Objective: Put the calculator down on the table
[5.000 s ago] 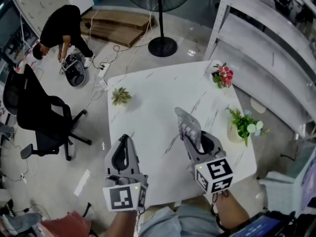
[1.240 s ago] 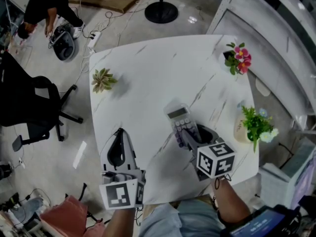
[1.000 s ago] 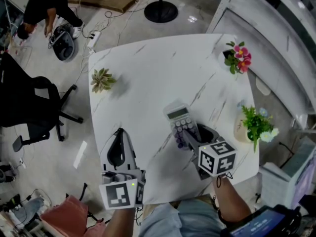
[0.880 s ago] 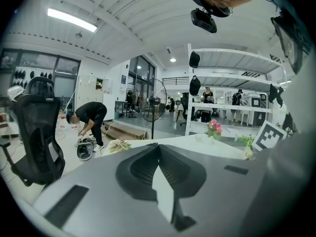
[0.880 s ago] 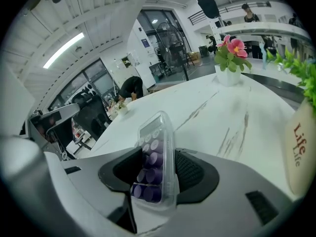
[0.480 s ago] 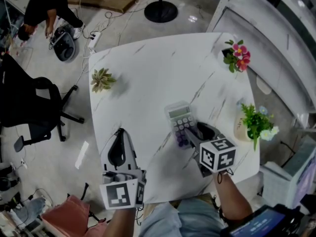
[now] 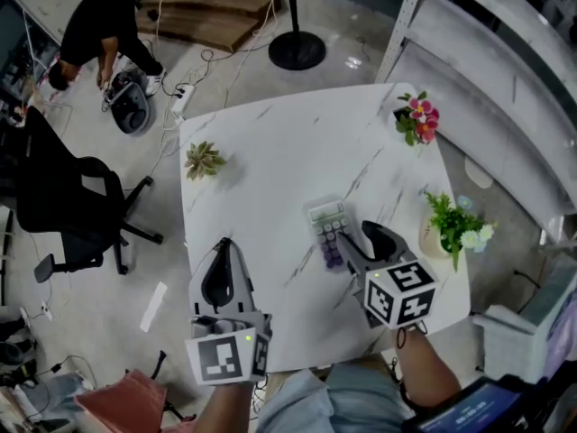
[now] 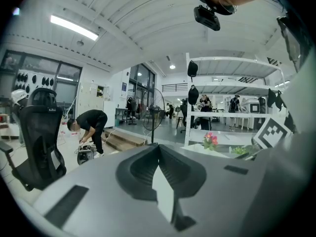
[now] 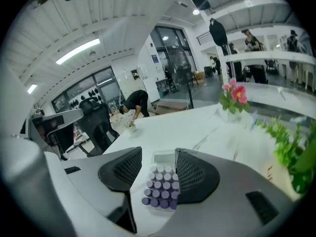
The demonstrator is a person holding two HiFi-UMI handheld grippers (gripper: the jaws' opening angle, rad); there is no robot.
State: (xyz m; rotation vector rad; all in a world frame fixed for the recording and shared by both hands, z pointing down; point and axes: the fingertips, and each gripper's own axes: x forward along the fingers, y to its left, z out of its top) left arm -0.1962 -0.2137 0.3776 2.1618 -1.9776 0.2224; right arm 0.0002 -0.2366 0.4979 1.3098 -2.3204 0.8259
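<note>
Light and stiff to handle, most likely, judging by the calculator (image 7: 325, 230): a thin plastic slab with a small display and rows of raised purple keys. Probably smooth in the casing too, so apt to slide on the polished white surface (image 7: 270, 165) or slip out of a loose pinch. Best taken across the width, by the two long edges below the display — not by the keys or the screen face. Little to fear for fragility beyond that display window.

Lies flat on the surface, toward the near right part, display end pointing away from the person. Sits between the spread jaws of the right gripper (image 7: 347, 246), with no clear pinch on it. Looks set down already, as far as can be judged.

From the head view, the layout: well apart from the small succulent (image 7: 204, 161) at the far left, nearer the leafy green plant (image 7: 451, 226) at the right edge, with pink flowers (image 7: 414, 120) at the far corner. Also places the left gripper (image 7: 225, 246) over the near left edge, away from the calculator. Cannot settle the jaw gaps from up there.

From the right gripper view — settles that: right gripper (image 9: 158, 152) parted, calculator (image 9: 162, 185) in the gap, a sliver of white beside the keys. From the left gripper view: left gripper (image 8: 158, 154) pressed together on nothing, no calculator in sight.
</note>
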